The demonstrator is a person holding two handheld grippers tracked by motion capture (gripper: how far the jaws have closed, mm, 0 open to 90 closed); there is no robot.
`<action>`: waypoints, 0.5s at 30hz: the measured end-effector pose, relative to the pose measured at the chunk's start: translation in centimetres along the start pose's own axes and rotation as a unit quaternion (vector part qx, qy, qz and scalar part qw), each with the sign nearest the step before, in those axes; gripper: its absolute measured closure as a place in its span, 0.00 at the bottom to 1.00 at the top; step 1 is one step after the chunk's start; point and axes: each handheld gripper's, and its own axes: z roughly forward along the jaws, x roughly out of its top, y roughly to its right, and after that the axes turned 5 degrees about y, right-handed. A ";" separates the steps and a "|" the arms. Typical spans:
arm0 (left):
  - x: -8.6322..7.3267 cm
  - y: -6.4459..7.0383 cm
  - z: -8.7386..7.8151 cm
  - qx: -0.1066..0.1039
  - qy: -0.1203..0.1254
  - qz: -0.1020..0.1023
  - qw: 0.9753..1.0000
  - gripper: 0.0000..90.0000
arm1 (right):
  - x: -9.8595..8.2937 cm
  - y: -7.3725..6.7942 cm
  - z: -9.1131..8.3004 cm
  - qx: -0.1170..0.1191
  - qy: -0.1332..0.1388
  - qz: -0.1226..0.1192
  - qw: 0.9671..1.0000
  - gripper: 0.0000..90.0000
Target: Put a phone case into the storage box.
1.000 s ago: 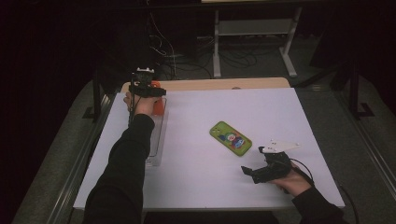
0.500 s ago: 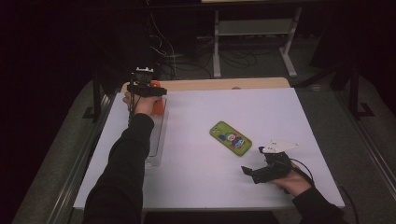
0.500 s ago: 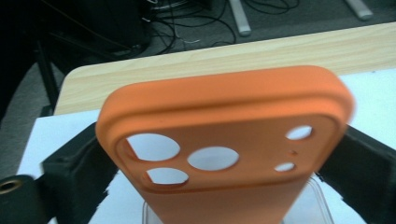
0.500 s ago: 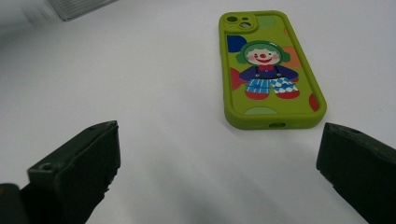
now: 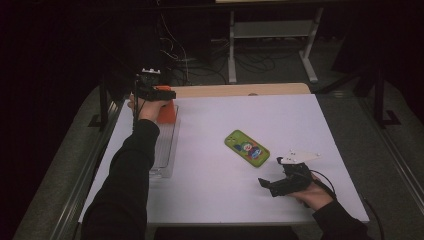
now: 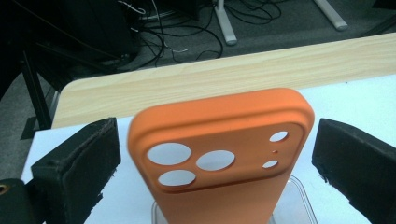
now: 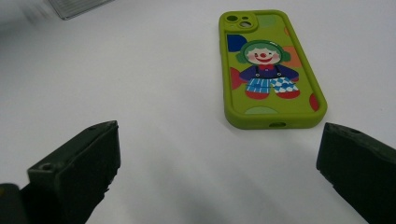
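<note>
An orange phone case (image 6: 219,154) stands upright at the far end of a clear plastic tray (image 5: 167,150) on the left side of the tabletop (image 5: 210,195), its camera cut-outs facing the left tool (image 6: 212,158). That tool's two black jaws are spread wide on either side of the case with clear gaps between pad and case, so nothing is gripped. From the high view, the left tool (image 5: 152,92) sits at the far left corner, over the case's top, with the person's dark sleeve (image 5: 127,180) lying along the tray.

Near the middle of the tabletop, well apart from the tray, a green phone case (image 7: 268,70) printed with a clown lies flat, picture side up. The right tool (image 7: 217,163) rests low on the near right side, jaws wide apart and empty, pointed at the green case but short of it.

As things lie, one case appears placed in the tray and the other remains out on the tabletop; judging by this, the sorting looks about half done, with the green case left to pick up and stand beside the orange one.
</note>
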 end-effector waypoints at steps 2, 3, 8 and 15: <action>0.2 -0.1 -0.5 -0.006 0.003 -0.001 1.000 0.01 | 0.0 0.0 0.0 0.000 0.000 0.000 1.000 0.00; 0.3 -0.2 -0.8 -0.010 0.002 0.004 1.000 0.01 | 0.0 0.0 0.0 -0.001 0.001 0.001 1.000 0.00; 0.5 -0.4 -2.5 -0.044 -0.006 0.010 0.999 0.00 | 0.1 0.1 0.2 -0.001 0.001 0.006 1.000 0.00; 0.0 -0.1 -5.6 -0.102 -0.004 0.023 0.995 0.01 | 0.1 0.2 -0.1 -0.006 0.000 0.007 1.000 0.00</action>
